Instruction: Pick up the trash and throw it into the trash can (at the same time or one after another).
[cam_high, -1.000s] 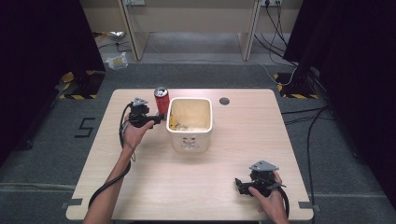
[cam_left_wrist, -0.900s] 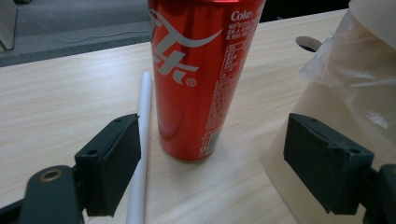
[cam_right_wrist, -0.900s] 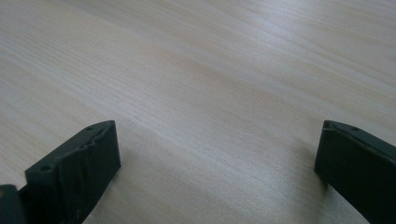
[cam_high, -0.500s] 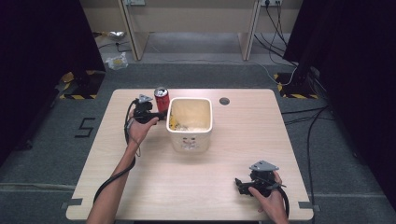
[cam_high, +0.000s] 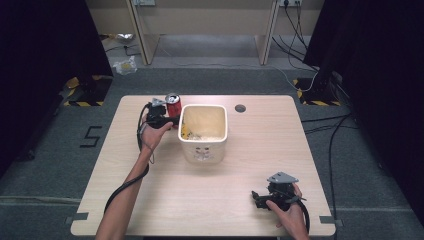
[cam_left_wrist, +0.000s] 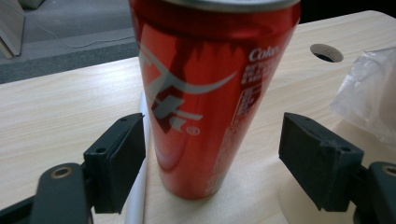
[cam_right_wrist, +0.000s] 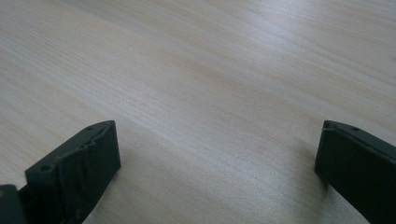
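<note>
Left gripper (cam_left_wrist: 212, 154) jaws spread wide either side of upright red aluminium cola can (cam_left_wrist: 210, 93), not touching it. Square cream plastic tub (cam_high: 203, 131) just beyond one jaw. Right gripper (cam_right_wrist: 217, 163) jaws wide apart over bare pale wooden table (cam_right_wrist: 210, 70).

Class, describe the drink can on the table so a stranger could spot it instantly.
Find the cream square bin on the wooden table. At its far left corner stands the red can, upright between the left tool's open jaws. It is the table's one red thing, with white lettering.
</note>
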